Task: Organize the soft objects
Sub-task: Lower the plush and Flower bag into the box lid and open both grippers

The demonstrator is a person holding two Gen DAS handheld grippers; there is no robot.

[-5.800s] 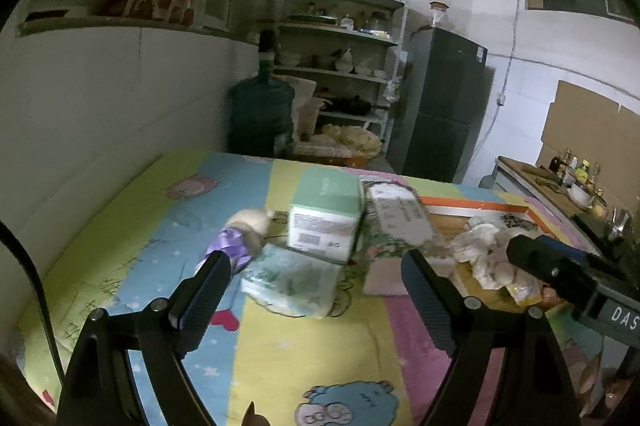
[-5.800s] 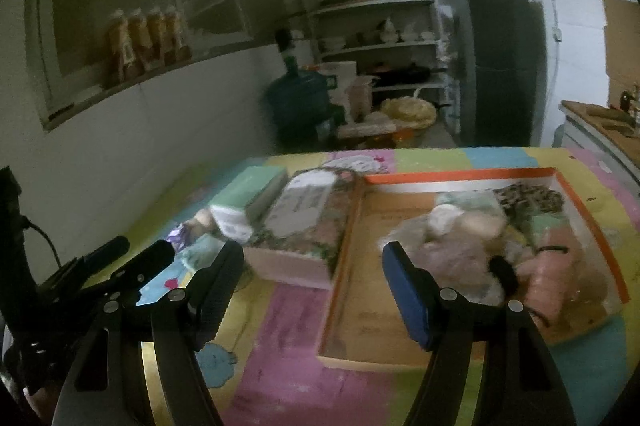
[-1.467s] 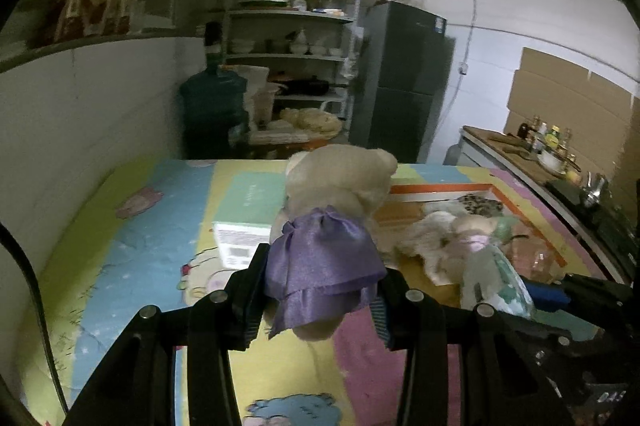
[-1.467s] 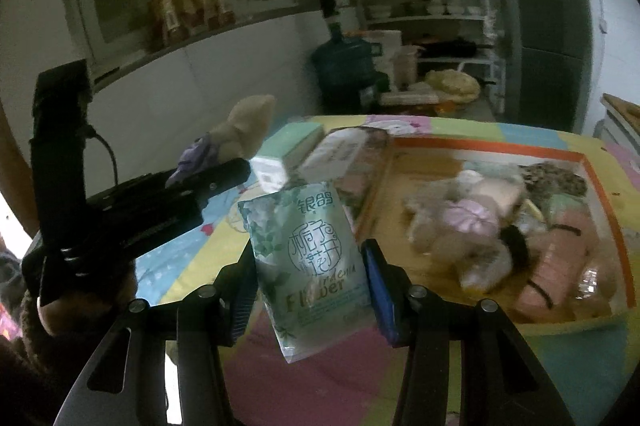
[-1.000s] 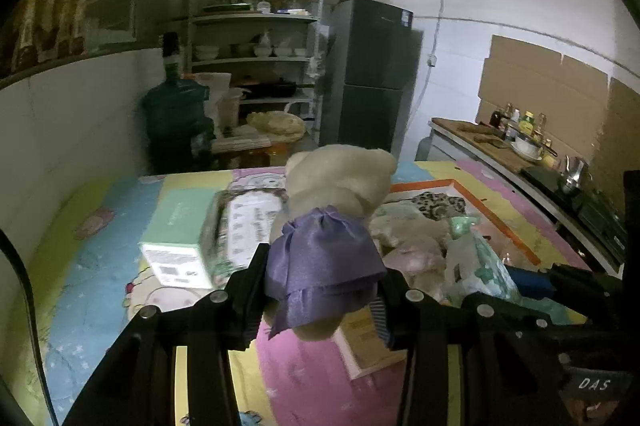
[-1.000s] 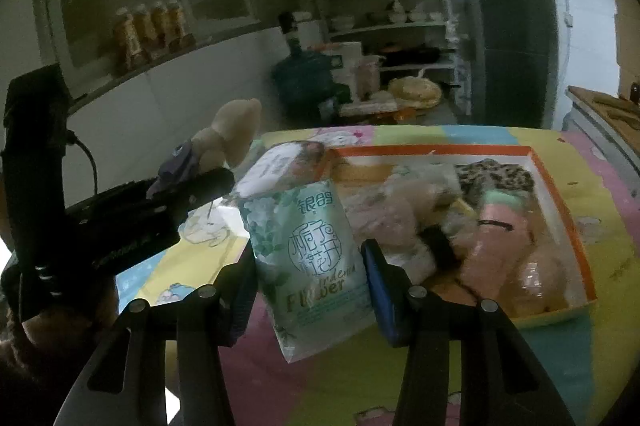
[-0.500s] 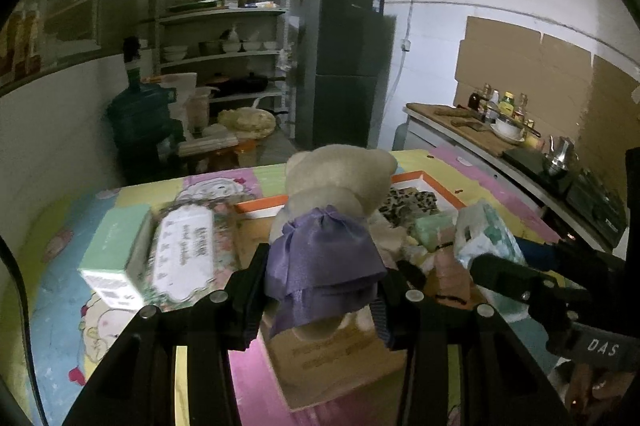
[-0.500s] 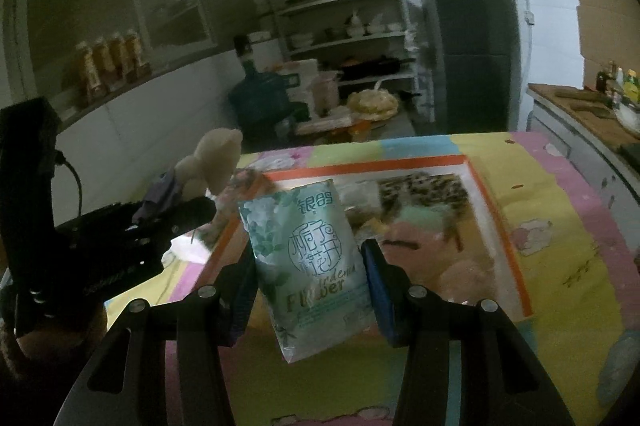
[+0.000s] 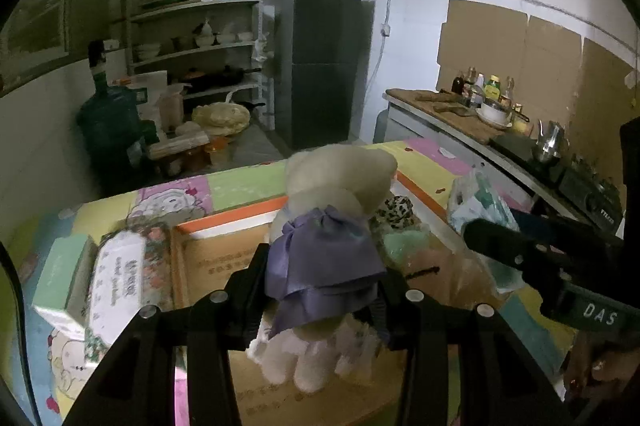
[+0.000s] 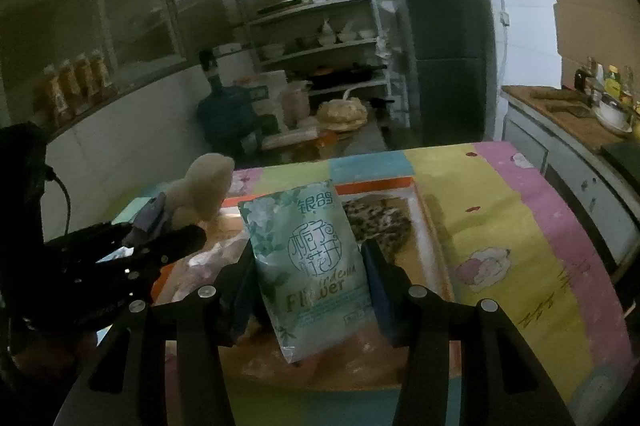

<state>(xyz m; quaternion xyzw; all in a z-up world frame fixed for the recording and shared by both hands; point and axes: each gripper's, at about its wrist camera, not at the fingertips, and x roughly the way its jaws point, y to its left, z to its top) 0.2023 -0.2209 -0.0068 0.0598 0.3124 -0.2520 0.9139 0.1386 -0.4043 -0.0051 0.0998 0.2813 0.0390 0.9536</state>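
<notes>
Left wrist view: left gripper (image 9: pixel 320 290) jaws pinch one plush bear (image 9: pixel 328 226); right gripper (image 10: pixel 310 286) jaws pinch one tissue pack (image 10: pixel 308 266), both over one orange-rimmed tray (image 9: pixel 232 216).

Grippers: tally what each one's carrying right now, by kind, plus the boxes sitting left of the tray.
Plush toys, held: 1, the cream bear in a purple dress in the left gripper.
Tissue packs, held: 1, the green floral pack in the right gripper.
Boxes left of the orange-rimmed tray: 2, a mint box and a floral box.
Total: 4.
</notes>
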